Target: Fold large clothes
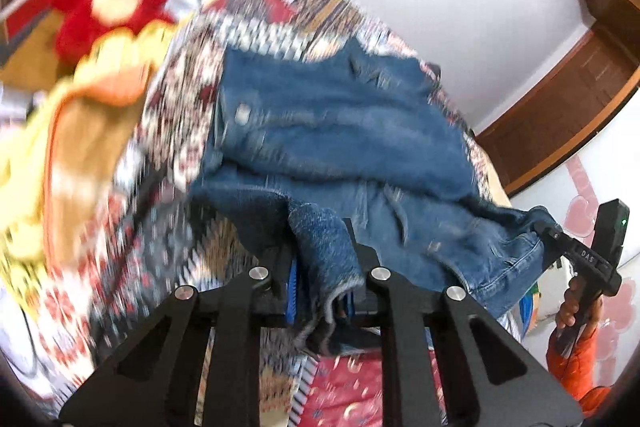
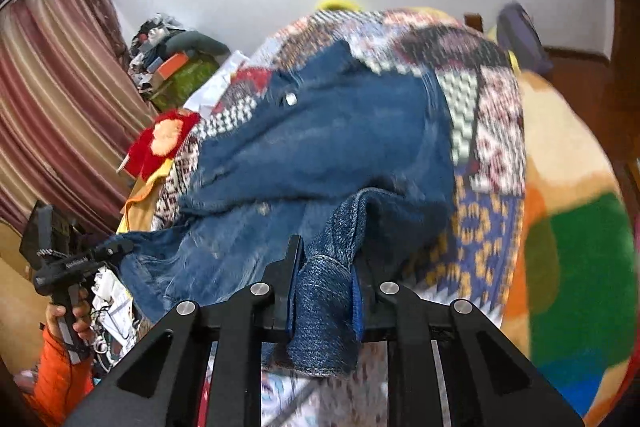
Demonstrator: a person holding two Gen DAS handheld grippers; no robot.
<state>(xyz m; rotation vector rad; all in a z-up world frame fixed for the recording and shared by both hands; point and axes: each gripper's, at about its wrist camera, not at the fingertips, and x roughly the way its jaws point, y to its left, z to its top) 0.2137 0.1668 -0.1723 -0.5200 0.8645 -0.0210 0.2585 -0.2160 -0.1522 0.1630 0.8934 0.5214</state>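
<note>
Bedroom, white wall, patterned bedspread (image 1: 256, 39) on the bed. Blue denim garment (image 1: 332, 131) lies spread on the bedspread, near edge lifted. Left gripper (image 1: 322, 291) clenched on a bunched denim fold; right gripper (image 2: 326, 291) clenched on another. Red plush toy (image 1: 104, 7) beside the garment. Orange sleeve (image 2: 60, 371) visible.

I see blue denim jeans (image 1: 340, 131) on a bedspread (image 1: 256, 23) patterned red, white and navy; red plush toy (image 1: 108, 7); orange sleeve (image 1: 576, 363).
</note>
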